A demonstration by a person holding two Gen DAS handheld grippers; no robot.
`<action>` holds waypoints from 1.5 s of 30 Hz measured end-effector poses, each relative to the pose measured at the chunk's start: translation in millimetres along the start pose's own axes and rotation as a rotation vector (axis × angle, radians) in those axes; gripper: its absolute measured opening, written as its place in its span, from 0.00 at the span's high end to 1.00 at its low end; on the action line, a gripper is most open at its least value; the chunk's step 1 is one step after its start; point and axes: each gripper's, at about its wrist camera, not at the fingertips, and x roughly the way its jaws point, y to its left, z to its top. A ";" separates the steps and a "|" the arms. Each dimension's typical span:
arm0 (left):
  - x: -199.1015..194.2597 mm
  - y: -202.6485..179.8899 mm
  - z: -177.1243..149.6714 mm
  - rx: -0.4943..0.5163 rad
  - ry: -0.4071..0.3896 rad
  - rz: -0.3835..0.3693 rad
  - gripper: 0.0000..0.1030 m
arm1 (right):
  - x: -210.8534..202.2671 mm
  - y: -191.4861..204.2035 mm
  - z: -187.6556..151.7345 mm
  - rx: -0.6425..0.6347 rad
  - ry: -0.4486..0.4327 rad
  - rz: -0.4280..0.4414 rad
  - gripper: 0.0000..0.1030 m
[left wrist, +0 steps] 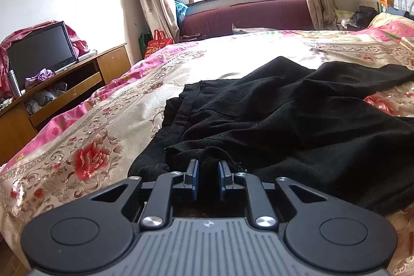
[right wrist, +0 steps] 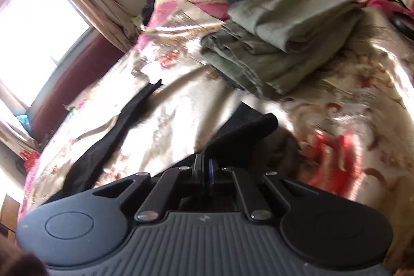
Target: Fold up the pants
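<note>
Nearest the left camera, the left tool (left wrist: 207, 173) is clenched on a bunched fold of the black pants (left wrist: 297, 118), the cloth pinched between its blue pads. The pants lie rumpled across the flowered bedspread (left wrist: 103, 120), spreading away to the right. The right tool (right wrist: 205, 167) is pressed together on a dark edge of the pants (right wrist: 245, 126). A stack of folded olive clothes (right wrist: 282, 43) sits farther up the bed.
</note>
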 end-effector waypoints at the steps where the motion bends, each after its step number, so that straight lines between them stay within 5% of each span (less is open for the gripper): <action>1: -0.1 -0.9 -1.3 0.011 0.004 -0.002 0.70 | 2.5 -4.7 -5.2 -0.023 0.030 -0.037 0.95; 4: 3.0 -3.6 -5.2 0.046 0.031 -0.008 0.68 | 12.3 -15.1 -20.7 -0.072 0.097 -0.144 0.95; 10: -16.5 10.6 0.9 0.014 -0.028 -0.002 0.67 | -21.0 41.5 -29.7 -0.321 -0.103 -0.227 0.86; 12: -20.0 11.6 4.9 0.010 -0.066 -0.004 0.67 | -25.6 73.1 -44.1 -0.430 -0.130 -0.129 0.86; 16: 2.6 6.7 10.2 0.009 -0.042 -0.034 0.65 | 6.2 128.7 -80.0 -0.581 0.028 0.111 0.88; 20: 40.1 16.1 -5.3 0.074 0.134 -0.001 0.64 | 71.0 139.3 -102.8 -0.609 0.289 0.005 0.89; 23: 34.9 27.7 -8.6 0.093 0.128 -0.014 0.62 | 49.7 159.1 -97.0 -0.690 0.221 0.029 0.78; 27: 33.4 34.3 17.2 0.070 0.060 -0.068 0.62 | 32.2 208.5 -95.2 -0.816 0.177 0.196 0.79; 36: 108.4 49.4 85.6 0.119 0.030 -0.110 0.61 | 118.1 361.7 -132.3 -1.184 0.298 0.444 0.77; 41: 156.4 61.7 108.4 0.151 0.067 -0.151 0.57 | 155.2 442.0 -161.3 -1.359 0.350 0.587 0.68; 45: 198.4 68.3 120.5 0.161 0.111 -0.195 0.55 | 179.3 486.0 -178.7 -1.490 0.360 0.621 0.64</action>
